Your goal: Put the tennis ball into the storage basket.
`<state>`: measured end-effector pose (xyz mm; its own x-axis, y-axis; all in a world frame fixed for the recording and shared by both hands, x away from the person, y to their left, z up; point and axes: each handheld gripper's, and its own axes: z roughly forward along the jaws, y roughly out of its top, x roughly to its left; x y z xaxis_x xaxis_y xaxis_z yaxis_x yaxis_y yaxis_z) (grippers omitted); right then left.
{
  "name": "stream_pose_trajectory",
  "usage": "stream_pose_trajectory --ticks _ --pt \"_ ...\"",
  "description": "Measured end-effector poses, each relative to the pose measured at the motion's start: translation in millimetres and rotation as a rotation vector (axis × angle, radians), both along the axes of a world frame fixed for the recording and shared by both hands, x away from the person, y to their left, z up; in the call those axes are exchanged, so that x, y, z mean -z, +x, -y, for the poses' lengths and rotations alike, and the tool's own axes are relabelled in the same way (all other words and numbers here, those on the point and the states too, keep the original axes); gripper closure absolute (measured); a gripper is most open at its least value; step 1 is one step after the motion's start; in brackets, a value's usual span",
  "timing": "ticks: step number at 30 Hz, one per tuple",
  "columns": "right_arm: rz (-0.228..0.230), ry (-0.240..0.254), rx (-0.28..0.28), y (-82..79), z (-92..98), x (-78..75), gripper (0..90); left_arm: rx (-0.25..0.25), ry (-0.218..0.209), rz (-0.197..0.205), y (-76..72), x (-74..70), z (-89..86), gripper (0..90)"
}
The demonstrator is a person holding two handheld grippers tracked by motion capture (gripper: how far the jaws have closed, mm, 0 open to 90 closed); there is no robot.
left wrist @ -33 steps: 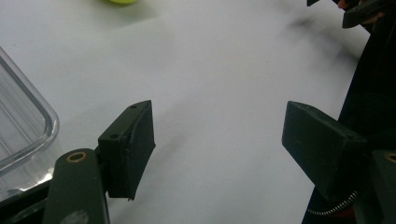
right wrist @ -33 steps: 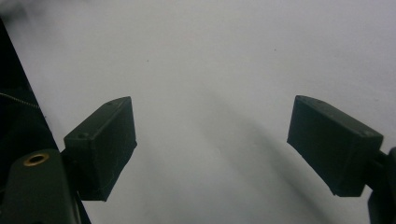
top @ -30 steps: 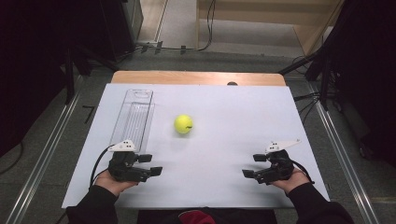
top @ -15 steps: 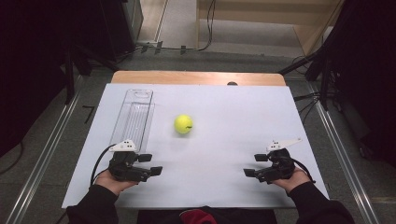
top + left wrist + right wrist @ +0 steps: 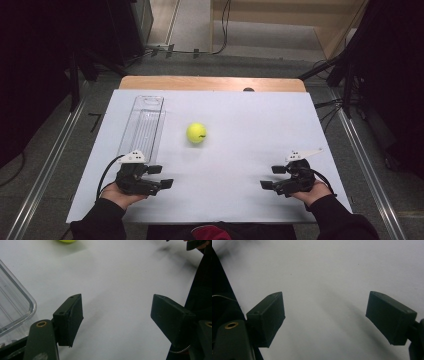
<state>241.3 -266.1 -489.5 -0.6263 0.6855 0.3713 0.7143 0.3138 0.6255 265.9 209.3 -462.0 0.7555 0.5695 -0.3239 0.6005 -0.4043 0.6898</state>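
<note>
Both pairs of jaws stand apart with nothing between them. On the left gripper [image 5: 117,315] the two black pads frame a bare stretch of white sheet, and the same holds for the right gripper [image 5: 325,320], whose pads flank plain white surface.

From the high view, the left gripper [image 5: 162,176] sits near the front left of the white sheet [image 5: 250,130], cradled in the person's left hand [image 5: 117,195], its jaws pointing toward the middle of the table. The right gripper [image 5: 272,177] rests near the front right, held in the right hand [image 5: 312,192], its jaws pointing inward toward the other one. The two are well apart.

A yellow-green ball [image 5: 196,133] lies on the sheet, behind and between the grippers, nearer the left one yet touching neither. In the left gripper view its lower edge [image 5: 67,241] shows at the top border. Just to the ball's left, apart from it, a clear plastic tray [image 5: 142,125] runs lengthwise away from the person; it looks empty, though the glare makes that hard to confirm. Its rounded near corner [image 5: 30,307] appears beside the left gripper's own jaw, close to it.
</note>
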Motion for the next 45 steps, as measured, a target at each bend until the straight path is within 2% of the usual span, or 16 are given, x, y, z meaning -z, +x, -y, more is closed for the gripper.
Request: stream_pose_trajectory --ticks 10,20,31,36,45 --pt "0.013 -0.001 -0.007 0.9 -4.8 -3.3 13.5 -0.016 0.0 -0.017 -0.1 -0.6 -4.8 26.8" --pt "0.014 -0.013 0.005 1.5 -5.0 -2.8 13.5 -0.027 -0.004 0.0 1.0 -1.8 -7.9 26.8" --pt "0.016 -0.025 -0.001 1.2 -5.8 -2.0 13.5 -0.027 0.0 -0.008 2.4 -2.3 -7.6 26.9" --pt "0.012 -0.027 0.0 1.6 -6.5 -1.5 13.5 -0.024 -0.036 0.013 4.3 -7.5 -4.3 26.8" --pt "0.014 -0.032 -0.001 1.6 -7.6 -1.1 13.5 -0.019 -0.011 0.002 5.3 -9.3 9.0 26.4"
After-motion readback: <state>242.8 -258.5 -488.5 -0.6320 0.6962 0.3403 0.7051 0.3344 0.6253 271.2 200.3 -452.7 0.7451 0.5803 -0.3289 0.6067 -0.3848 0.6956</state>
